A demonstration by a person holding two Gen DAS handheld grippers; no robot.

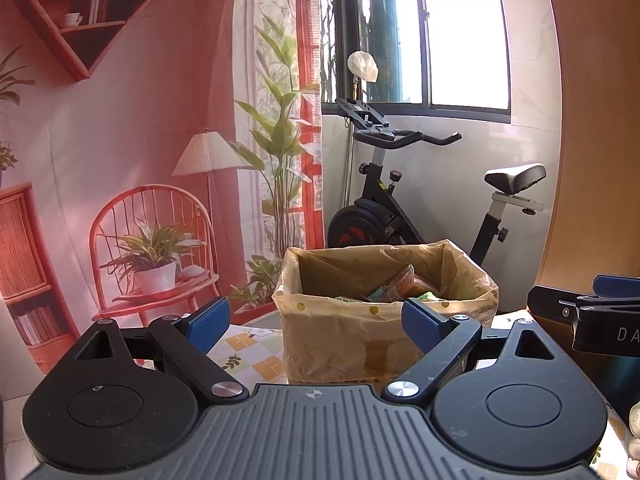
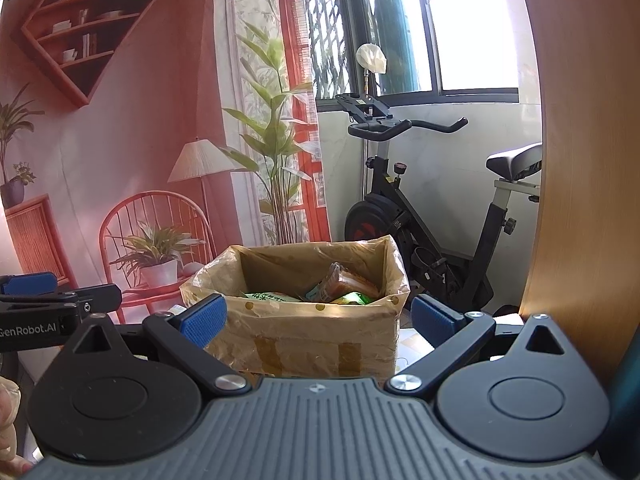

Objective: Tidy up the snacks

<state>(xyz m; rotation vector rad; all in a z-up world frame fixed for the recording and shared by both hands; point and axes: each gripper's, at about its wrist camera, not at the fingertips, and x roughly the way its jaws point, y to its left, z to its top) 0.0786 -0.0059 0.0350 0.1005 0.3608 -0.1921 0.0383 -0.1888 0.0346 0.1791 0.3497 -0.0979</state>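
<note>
Sunlit from a window behind, a tabletop [image 1: 256, 356] with a checked floral cloth carries a cardboard box [image 1: 344, 344], and both wrist views look toward it at a low angle. The left gripper [image 1: 316, 320] has its blue-padded fingers [image 1: 210, 320] spread wide with nothing between them. The right gripper [image 2: 318, 318] is the same, fingers [image 2: 204, 320] wide apart and empty. Both hover short of the box, apart from it, and each shows at the edge of the other's view.

The box, lined with a yellowish plastic bag [image 2: 288, 312], stands open. Inside lie several snacks [image 2: 340, 286]: green packets and an orange-brown wrapped pack, piled loosely. No loose snack shows on the cloth in either view, though the gripper bodies hide the near tabletop.

Judged from this, the step is either between placements or near the end of the task. The next move likely calls for finding any remaining snack outside the box, closing the fingers on it, and lowering it over the rim.

Behind stand an exercise bike [image 2: 420, 220] and a printed room backdrop [image 1: 120, 140].
</note>
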